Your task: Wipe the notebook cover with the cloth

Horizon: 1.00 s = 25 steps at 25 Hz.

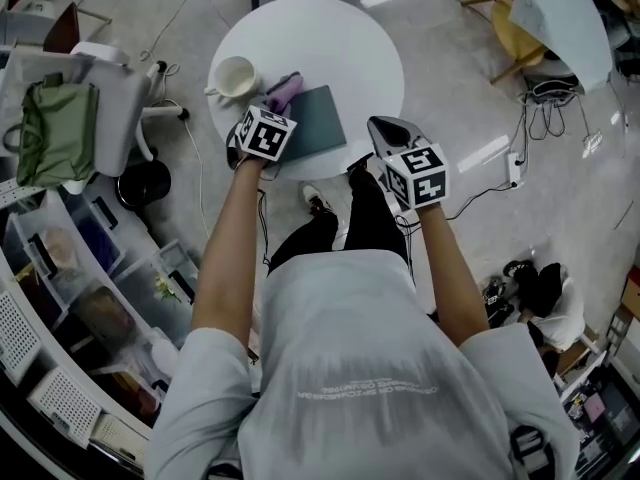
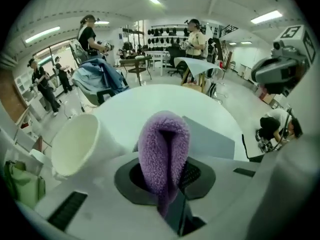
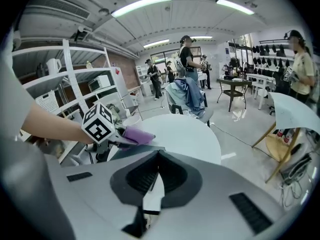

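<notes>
Gripping the purple cloth (image 2: 164,149), the left gripper (image 2: 167,191) has its jaws clamped on the lower end of the fabric, and the folded, fluffy top stands up in front of its camera. In the head view the left gripper (image 1: 272,106) reaches over the near left part of the round white table (image 1: 345,43), with the cloth (image 1: 285,89) poking out ahead of it at the notebook's far left corner. The notebook (image 1: 318,123) is dark teal and lies flat and closed on the near side of the table, tilted a little against the table's edge. From the right gripper view the cloth (image 3: 136,135) sits low over the notebook's (image 3: 135,150) edge, but whether it presses on the cover cannot be told. A white cup (image 1: 235,76) stands just beside the cloth on the left, and its open mouth fills the left side of the left gripper view (image 2: 75,144).

The right gripper (image 1: 388,131) hangs just beside the table's near right rim, apart from the notebook. Its jaws are drawn together to a point with nothing between them (image 3: 150,196).
</notes>
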Each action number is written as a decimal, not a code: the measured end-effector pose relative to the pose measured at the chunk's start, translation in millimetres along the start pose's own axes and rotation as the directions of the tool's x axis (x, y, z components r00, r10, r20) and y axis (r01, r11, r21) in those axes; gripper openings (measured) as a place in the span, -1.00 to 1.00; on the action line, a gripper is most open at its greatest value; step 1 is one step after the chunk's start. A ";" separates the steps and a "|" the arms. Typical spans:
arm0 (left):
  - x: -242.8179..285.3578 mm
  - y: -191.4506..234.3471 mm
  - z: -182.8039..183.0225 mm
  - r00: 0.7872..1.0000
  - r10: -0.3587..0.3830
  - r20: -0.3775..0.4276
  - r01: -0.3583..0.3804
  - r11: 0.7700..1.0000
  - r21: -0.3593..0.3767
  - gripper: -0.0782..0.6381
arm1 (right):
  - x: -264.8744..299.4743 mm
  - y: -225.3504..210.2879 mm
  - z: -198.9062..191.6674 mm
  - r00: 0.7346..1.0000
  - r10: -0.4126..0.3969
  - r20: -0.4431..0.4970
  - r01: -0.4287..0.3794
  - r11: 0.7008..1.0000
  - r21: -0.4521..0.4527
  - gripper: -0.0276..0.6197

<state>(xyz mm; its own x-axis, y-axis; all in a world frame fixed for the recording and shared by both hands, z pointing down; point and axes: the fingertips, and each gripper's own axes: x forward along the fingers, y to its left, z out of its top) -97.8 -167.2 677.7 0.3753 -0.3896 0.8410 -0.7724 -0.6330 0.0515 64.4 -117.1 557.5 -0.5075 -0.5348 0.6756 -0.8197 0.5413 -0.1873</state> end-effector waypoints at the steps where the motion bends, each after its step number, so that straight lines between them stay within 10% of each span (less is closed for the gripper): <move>1: 6.6 -4.1 -7.3 0.999 -0.027 -0.018 0.027 1.000 0.008 -0.60 | 0.7 -2.6 0.0 1.000 0.000 -0.001 0.000 1.000 0.008 -0.91; 11: 12.4 0.5 -4.9 0.986 -0.080 -0.145 0.070 0.995 -0.072 -0.62 | 5.0 -10.3 -8.0 0.999 0.011 -0.034 -0.010 1.000 0.004 -0.91; 21: 16.8 -32.7 -21.3 0.994 -0.048 -0.096 0.054 0.997 0.061 -0.61 | -3.8 4.7 -10.3 1.000 0.025 -0.012 -0.024 1.000 0.016 -0.91; 25: 9.6 -39.9 -24.6 0.995 -0.066 -0.074 0.067 0.998 0.001 -0.61 | -11.5 8.2 -15.9 1.000 0.018 -0.004 -0.018 1.000 0.014 -0.91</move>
<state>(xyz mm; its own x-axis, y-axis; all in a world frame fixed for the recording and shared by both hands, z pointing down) -75.9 -129.1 697.0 0.3869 -0.2961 0.8733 -0.7453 -0.6581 0.1070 67.7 -96.2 559.6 -0.5213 -0.5218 0.6753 -0.8139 0.5419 -0.2095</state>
